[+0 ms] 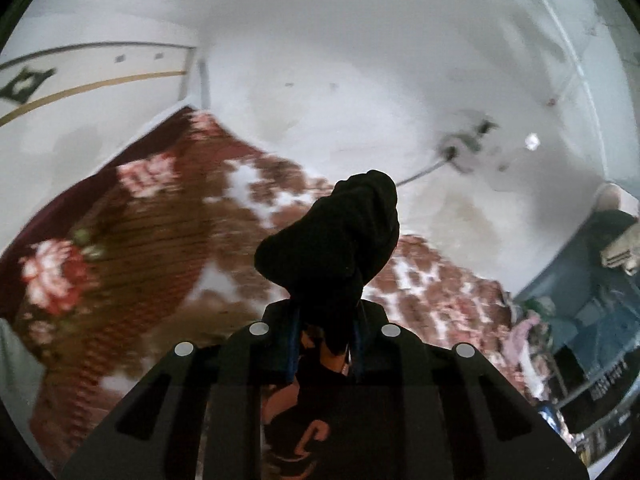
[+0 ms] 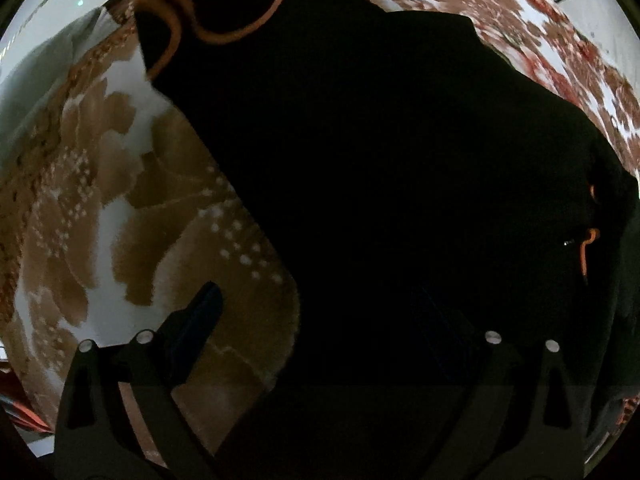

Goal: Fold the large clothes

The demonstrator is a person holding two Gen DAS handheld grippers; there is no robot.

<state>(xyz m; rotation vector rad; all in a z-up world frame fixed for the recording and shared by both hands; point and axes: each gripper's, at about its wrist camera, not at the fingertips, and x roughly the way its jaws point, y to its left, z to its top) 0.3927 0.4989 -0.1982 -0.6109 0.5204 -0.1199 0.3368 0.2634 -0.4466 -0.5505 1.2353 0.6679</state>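
Observation:
A large black garment (image 2: 380,160) with an orange print lies spread on a floral brown, red and white blanket (image 2: 132,216). My left gripper (image 1: 326,344) is shut on a bunched fold of the black garment (image 1: 336,236) and holds it raised above the blanket (image 1: 120,240). My right gripper (image 2: 316,320) is open and low over the garment. Its left finger (image 2: 200,320) shows over the blanket beside the garment's edge. Its right finger is lost in the dark cloth.
A white wall (image 1: 320,60) with a cable and fitting (image 1: 460,148) rises behind the blanket. A white headboard with gold trim (image 1: 92,76) is at the left. Cluttered dark shelving (image 1: 592,320) stands at the right.

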